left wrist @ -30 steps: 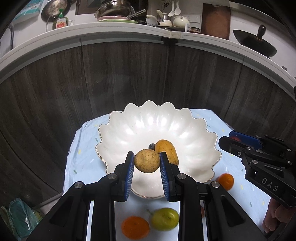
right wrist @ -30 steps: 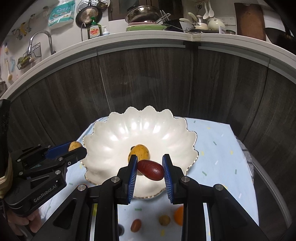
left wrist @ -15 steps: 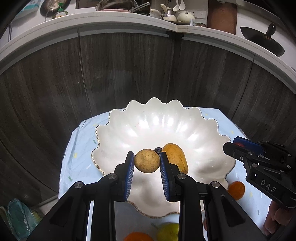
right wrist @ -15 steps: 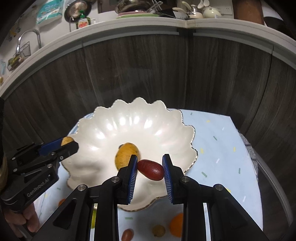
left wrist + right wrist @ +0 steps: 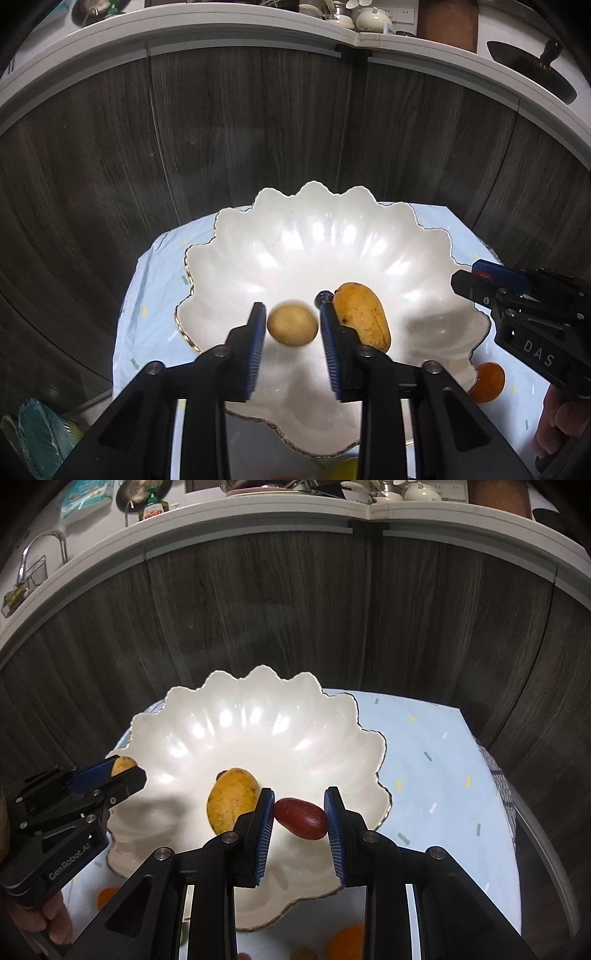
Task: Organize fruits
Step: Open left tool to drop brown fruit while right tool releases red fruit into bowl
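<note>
Left gripper (image 5: 291, 326) jaws parted; blurred round tan fruit (image 5: 292, 323) sits between them, untouched, over white scalloped bowl (image 5: 280, 236). Right gripper (image 5: 300, 818) clamps red fruit (image 5: 301, 819) above bowl, beside mango (image 5: 231, 799).

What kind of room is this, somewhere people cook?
Most likely a home kitchen. A faucet and a dish soap bottle stand on the counter, with teapots and a wok further along.

Before me, dark wood-grain cabinet panels (image 5: 258, 140) rise to a white countertop (image 5: 221, 29) bearing crockery (image 5: 365, 16); a faucet (image 5: 40, 546) stands left.
</note>
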Tool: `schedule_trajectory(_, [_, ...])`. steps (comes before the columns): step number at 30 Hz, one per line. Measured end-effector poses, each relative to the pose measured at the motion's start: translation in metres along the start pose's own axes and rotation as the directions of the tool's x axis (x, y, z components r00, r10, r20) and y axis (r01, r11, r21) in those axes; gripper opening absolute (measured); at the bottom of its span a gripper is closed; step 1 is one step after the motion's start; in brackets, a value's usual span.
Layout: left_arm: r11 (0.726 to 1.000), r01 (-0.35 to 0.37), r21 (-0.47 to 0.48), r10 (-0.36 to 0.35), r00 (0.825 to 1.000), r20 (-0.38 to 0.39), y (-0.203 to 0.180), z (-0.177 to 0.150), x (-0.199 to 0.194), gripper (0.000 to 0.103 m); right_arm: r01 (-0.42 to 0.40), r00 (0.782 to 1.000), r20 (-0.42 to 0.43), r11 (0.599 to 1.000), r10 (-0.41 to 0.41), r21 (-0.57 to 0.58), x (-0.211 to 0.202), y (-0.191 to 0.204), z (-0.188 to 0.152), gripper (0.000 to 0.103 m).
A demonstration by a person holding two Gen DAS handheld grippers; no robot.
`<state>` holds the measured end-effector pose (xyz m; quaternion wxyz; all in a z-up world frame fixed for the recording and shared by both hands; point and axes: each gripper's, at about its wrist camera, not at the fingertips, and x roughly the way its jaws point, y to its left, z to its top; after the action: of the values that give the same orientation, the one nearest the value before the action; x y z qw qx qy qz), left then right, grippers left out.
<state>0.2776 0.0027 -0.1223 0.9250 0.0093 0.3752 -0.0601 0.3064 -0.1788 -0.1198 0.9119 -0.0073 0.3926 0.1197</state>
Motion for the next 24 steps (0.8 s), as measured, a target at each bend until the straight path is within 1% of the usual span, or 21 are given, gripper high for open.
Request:
schedule_trajectory(1, [1.0, -0.004, -0.001, 0.004, 1.0, 0.002, 0.0, 0.0, 0.0, 0.042, 0.005, 1.0, -0.006, 1.0, -0.005, 0.0, 0.001, -0.001, 0.0, 0.031])
schedule_trajectory(2, [1.0, -0.007, -0.003, 0.007, 1.0, 0.004, 0.001, 0.0, -0.001, 0.046, 0.01, 1.0, -0.011, 1.0, -0.01, 0.001, 0.002, -0.001, 0.0, 0.033])
schedule_trajectory(3, [1.0, -0.01, -0.005, 0.01, 1.0, 0.005, 0.001, 0.0, -0.001, 0.048, 0.019, 1.0, -0.012, 1.0, -0.019, 0.004, 0.002, -0.002, 0.0, 0.043])
schedule_trajectory(4, [1.0, -0.015, -0.007, 0.015, 1.0, 0.004, 0.002, 0.0, -0.002, 0.052, 0.026, 1.0, -0.009, 1.0, -0.026, 0.006, 0.001, -0.003, 0.0, 0.055])
schedule_trajectory(5, [1.0, -0.022, -0.009, 0.022, 1.0, 0.004, 0.002, 0.0, -0.002, 0.056, 0.04, 0.999, 0.001, 0.999, -0.04, 0.008, -0.001, -0.004, 0.0, 0.059])
schedule_trajectory(6, [1.0, -0.026, -0.011, 0.026, 1.0, 0.005, 0.003, 0.0, -0.003, 0.057, 0.046, 0.999, 0.006, 0.999, -0.046, 0.008, -0.003, -0.004, 0.0, 0.062])
schedule_trajectory(7, [0.999, -0.029, -0.013, 0.029, 1.0, 0.007, 0.003, 0.001, -0.004, 0.06, 0.046, 0.999, 0.008, 0.999, -0.046, 0.007, -0.005, -0.004, 0.001, 0.062])
schedule_trajectory(9, [0.999, -0.048, -0.013, 0.049, 0.999, 0.013, 0.003, 0.001, -0.008, 0.068, 0.048, 0.999, 0.014, 0.999, -0.048, 0.007, -0.008, -0.004, 0.001, 0.063])
schedule_trajectory(11, [0.997, -0.072, -0.01, 0.072, 0.997, 0.033, 0.003, 0.001, -0.014, 0.082, 0.055, 0.998, 0.025, 0.998, -0.055, 0.007, -0.012, -0.004, 0.002, 0.069])
schedule_trajectory(13, [0.996, -0.083, -0.014, 0.084, 0.995, 0.048, 0.005, 0.002, -0.019, 0.089, 0.061, 0.997, 0.042, 0.998, -0.062, 0.012, -0.018, -0.004, 0.003, 0.076])
schedule_trajectory(15, [0.996, -0.084, -0.018, 0.085, 0.995, 0.058, 0.006, 0.003, -0.025, 0.09, 0.066, 0.996, 0.056, 0.998, -0.066, 0.015, -0.024, -0.003, 0.004, 0.078])
schedule_trajectory(24, [0.995, -0.095, -0.012, 0.096, 0.993, 0.076, 0.005, 0.002, -0.052, 0.091, 0.061, 0.994, 0.091, 0.998, -0.063, 0.018, -0.051, 0.002, 0.005, 0.078])
